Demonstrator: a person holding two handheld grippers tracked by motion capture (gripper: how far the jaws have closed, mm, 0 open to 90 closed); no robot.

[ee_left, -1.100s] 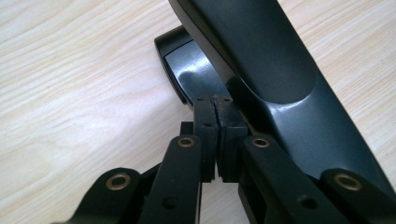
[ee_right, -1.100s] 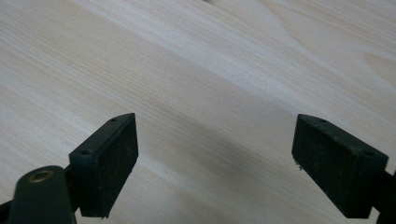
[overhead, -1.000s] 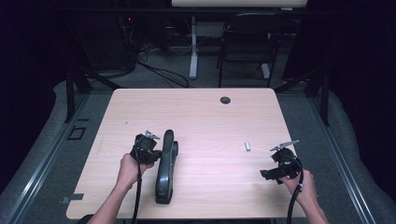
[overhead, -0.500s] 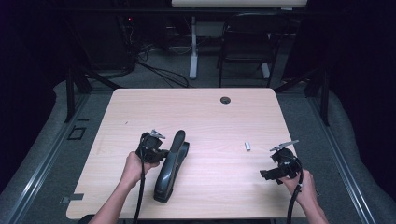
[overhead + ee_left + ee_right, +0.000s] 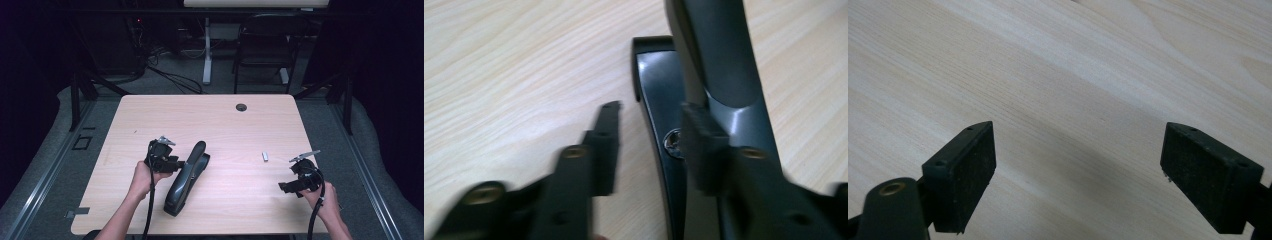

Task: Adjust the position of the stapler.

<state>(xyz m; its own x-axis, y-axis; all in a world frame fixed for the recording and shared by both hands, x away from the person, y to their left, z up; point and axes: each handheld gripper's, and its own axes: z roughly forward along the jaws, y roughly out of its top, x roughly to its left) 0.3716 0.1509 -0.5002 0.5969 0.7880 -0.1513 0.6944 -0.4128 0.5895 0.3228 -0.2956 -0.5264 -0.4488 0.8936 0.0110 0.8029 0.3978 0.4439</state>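
While the left gripper (image 5: 172, 164) has just been opening off the black stapler (image 5: 186, 179) lying slantwise on the tabletop (image 5: 210, 125), back straight away (right gripper (image 5: 289, 186) idles unclenched).

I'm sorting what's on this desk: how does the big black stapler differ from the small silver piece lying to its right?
The stapler is long, dark grey to black and lies slantwise near the left tongs; the small silver piece is tiny, pale and lies apart, nearer the right tongs. The stapler has a raised arm over its base; the silver piece looks flat. Both rest on the wooden table.
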